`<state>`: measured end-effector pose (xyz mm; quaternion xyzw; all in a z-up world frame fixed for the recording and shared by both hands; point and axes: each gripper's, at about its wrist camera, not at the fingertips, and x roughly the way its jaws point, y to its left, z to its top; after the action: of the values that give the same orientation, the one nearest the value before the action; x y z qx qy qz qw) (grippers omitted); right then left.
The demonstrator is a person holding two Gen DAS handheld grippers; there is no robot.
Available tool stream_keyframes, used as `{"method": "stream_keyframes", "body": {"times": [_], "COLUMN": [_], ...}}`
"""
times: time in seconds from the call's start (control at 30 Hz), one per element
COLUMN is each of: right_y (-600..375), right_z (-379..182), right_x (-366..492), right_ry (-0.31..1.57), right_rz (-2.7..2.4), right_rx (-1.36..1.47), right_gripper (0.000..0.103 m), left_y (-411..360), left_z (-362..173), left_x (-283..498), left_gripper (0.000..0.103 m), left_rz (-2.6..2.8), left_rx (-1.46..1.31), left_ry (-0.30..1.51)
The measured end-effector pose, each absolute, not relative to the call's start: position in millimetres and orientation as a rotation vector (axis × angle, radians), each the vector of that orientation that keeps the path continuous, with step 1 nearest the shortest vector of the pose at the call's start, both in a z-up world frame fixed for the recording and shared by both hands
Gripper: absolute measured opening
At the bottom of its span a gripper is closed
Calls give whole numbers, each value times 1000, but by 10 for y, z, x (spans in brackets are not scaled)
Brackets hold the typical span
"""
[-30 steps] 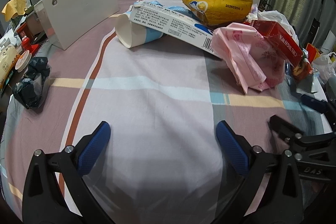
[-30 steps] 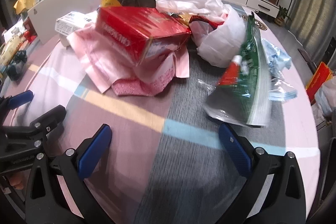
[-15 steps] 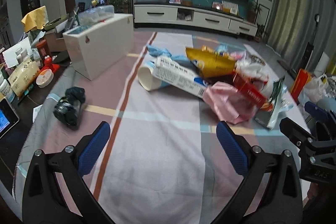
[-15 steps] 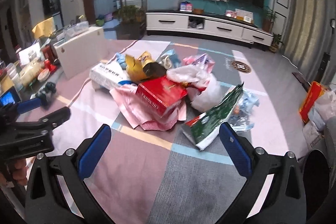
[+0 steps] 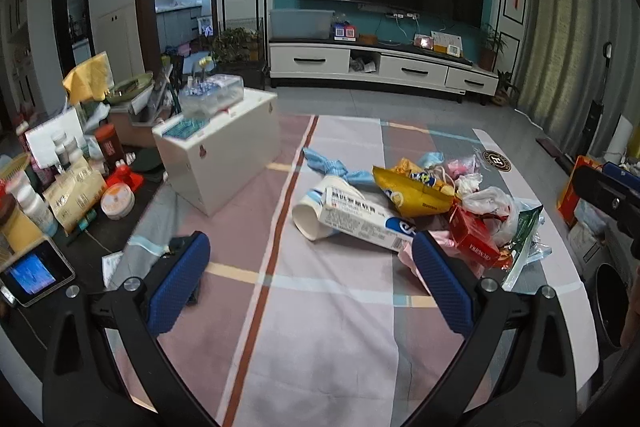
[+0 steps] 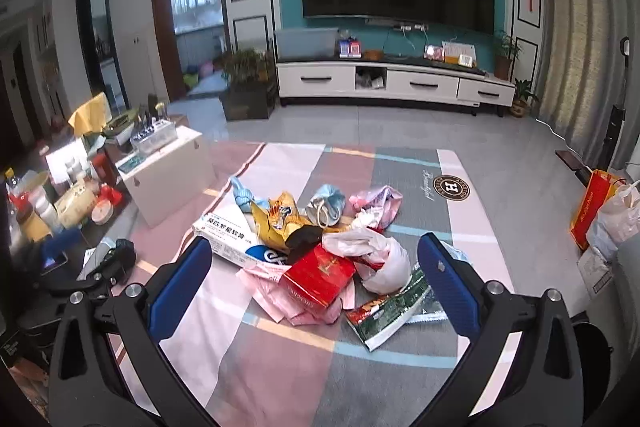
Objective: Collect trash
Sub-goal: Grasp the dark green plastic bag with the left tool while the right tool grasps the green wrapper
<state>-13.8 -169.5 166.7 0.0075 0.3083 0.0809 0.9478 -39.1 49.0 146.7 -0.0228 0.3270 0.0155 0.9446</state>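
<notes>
A pile of trash lies on the striped cloth [image 5: 320, 327]. It holds a white paper cup [image 5: 310, 213], a long white box [image 5: 362, 217], a yellow bag [image 5: 416, 193], a red box [image 5: 476, 245], a white plastic bag [image 6: 378, 253], a green wrapper [image 6: 394, 307] and pink plastic [image 6: 276, 291]. My left gripper [image 5: 310, 277] is open and empty, high above the cloth, short of the pile. My right gripper [image 6: 314, 281] is open and empty, high above the pile. The red box [image 6: 320, 275] sits between its fingers in that view.
A white storage box [image 5: 218, 155] stands left of the pile. A dark crumpled bag [image 6: 116, 255] lies at the cloth's left edge. Bottles, jars and a tablet [image 5: 36, 271] crowd the left side. An orange bag [image 6: 592, 207] stands at the right. A TV cabinet [image 6: 392, 85] stands at the back.
Both grippers have risen and pulled back from just above the cloth, so the pile looks small and the room is in view. Both stay open and empty.
</notes>
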Motion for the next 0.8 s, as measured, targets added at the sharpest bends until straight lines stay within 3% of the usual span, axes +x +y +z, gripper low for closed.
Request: {"method": "stream_keyframes", "body": {"times": [0.4,0.67,0.8], "right_y": [-1801,-1984,-2053], "right_z": [1286,1175,1114], "right_x": [72,84,95], "right_ry": [730,755,771], "right_rz": [138,94,67], "right_rx": [95,145,154], "right_gripper": [97,83,71], "left_y": [727,893,1002], "left_z": [1161,1084,1019], "left_x": [-234,-174,-96], "left_gripper": [100,98,93], "left_rz": [-1,1,28], "left_rx": [-153,-190,-186], "left_ry": [757,763,768]}}
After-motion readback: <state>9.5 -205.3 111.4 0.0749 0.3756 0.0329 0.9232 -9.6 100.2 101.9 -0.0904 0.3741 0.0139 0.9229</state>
